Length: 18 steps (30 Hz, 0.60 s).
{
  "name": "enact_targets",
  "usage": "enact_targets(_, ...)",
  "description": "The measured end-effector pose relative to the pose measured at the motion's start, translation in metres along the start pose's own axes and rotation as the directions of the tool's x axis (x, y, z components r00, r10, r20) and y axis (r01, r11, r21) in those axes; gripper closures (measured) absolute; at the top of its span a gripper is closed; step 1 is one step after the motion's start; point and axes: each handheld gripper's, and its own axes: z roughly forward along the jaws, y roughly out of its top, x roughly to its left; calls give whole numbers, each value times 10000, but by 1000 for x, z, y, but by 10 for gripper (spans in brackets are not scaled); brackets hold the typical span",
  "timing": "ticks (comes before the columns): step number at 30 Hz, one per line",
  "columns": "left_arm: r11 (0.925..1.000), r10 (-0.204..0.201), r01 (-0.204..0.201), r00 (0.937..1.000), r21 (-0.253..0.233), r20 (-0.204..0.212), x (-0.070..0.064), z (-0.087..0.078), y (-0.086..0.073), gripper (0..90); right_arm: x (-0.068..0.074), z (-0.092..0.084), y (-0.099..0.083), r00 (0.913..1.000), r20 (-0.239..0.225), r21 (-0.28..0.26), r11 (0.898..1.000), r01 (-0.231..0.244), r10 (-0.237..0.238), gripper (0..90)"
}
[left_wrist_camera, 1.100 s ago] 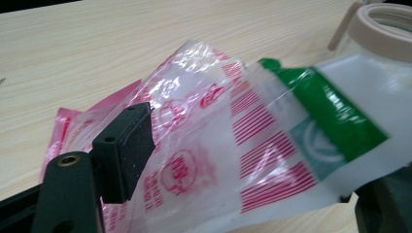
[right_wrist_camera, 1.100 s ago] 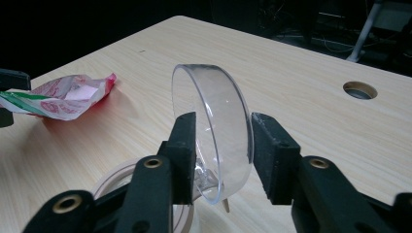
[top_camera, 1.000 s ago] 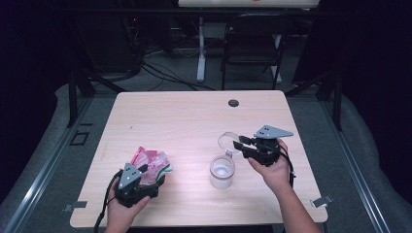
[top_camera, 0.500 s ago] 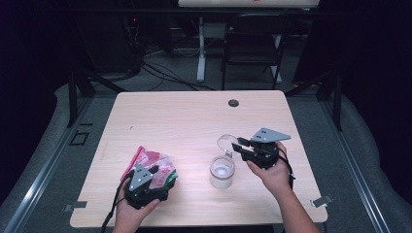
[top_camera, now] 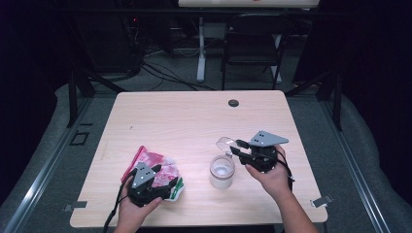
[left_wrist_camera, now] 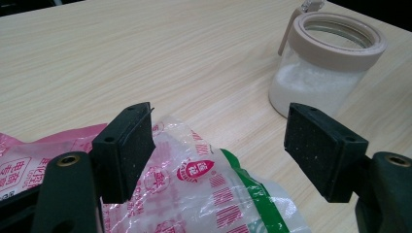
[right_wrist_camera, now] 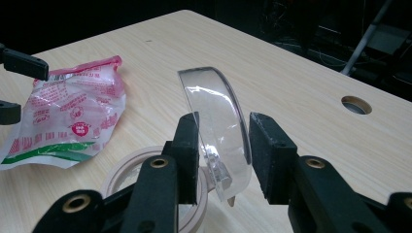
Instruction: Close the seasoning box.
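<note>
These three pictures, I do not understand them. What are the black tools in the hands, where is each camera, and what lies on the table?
A person holds a handheld gripper in each hand; each has two black jaws. The high view looks down on the wooden table from above. The other two cameras ride on the grippers and look along their jaws.

On the table lie a pink and clear plastic bag and a glass jar with white powder inside. The left gripper hangs open over the bag. The right gripper has the jar's clear hinged lid between its jaws, which have just been opening; whether the pads press on it I cannot tell.
</note>
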Motion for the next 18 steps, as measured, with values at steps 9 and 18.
enact_targets(9,9999,-104,103,9999,-5,-124,3,0,-1,260,1,0,0,10000,-35,9,10000,64,-64,645)
enact_targets(18,9999,-93,93,9998,44,-147,5,0,-2,262,3,-1,0,9999,-135,28,10000,85,-84,636)
